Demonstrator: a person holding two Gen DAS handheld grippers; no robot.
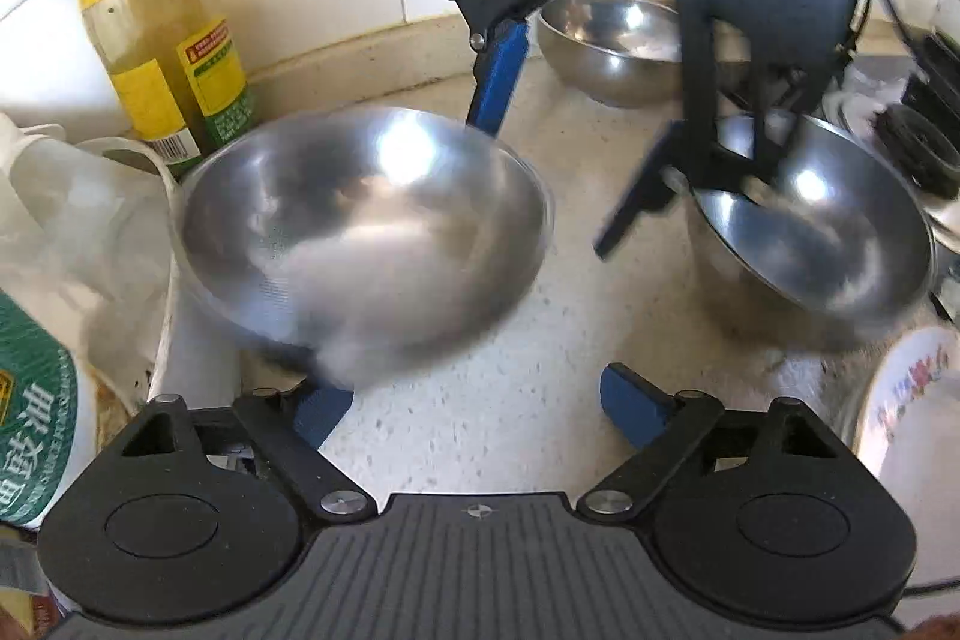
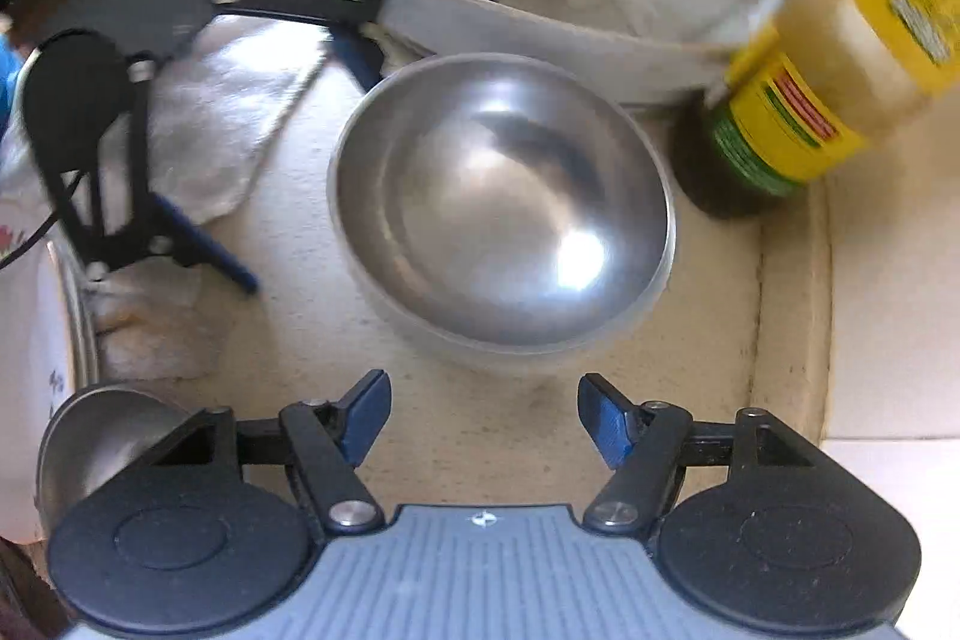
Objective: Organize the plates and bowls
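The counter [image 1: 540, 340] carries everything here, and the large steel bowl [image 1: 366, 232] in the middle of it serves as the landmark. Behind that bowl, against the tiled wall, stand two sauce bottles [image 1: 156, 58]; on its left a crumpled plastic bag [image 1: 78, 220] leans in. Well to its right sits a second steel bowl [image 1: 828, 244], tilted toward the camera in the left wrist view, and beyond the large bowl, near the wall, a third steel bowl [image 1: 606, 40]. A flowered plate [image 1: 912, 400] shows at the right edge, nearer than the second bowl.

The left gripper [image 1: 474, 409] has its blue fingers wide apart with nothing between them; the large bowl's near rim lies just ahead of its left finger, blurred, and whether the two touch is unclear. The right gripper [image 2: 480, 421] points steeply down, fingers apart and empty, with the large bowl [image 2: 504, 202] straight ahead of them and its near rim just past the fingertips.

The bowl is round, so no long axis matters; what counts is that its rim faces both grippers, the left one seeming nearer. Stacking with the other bowls looks like the job still ahead, judging by how they lie apart
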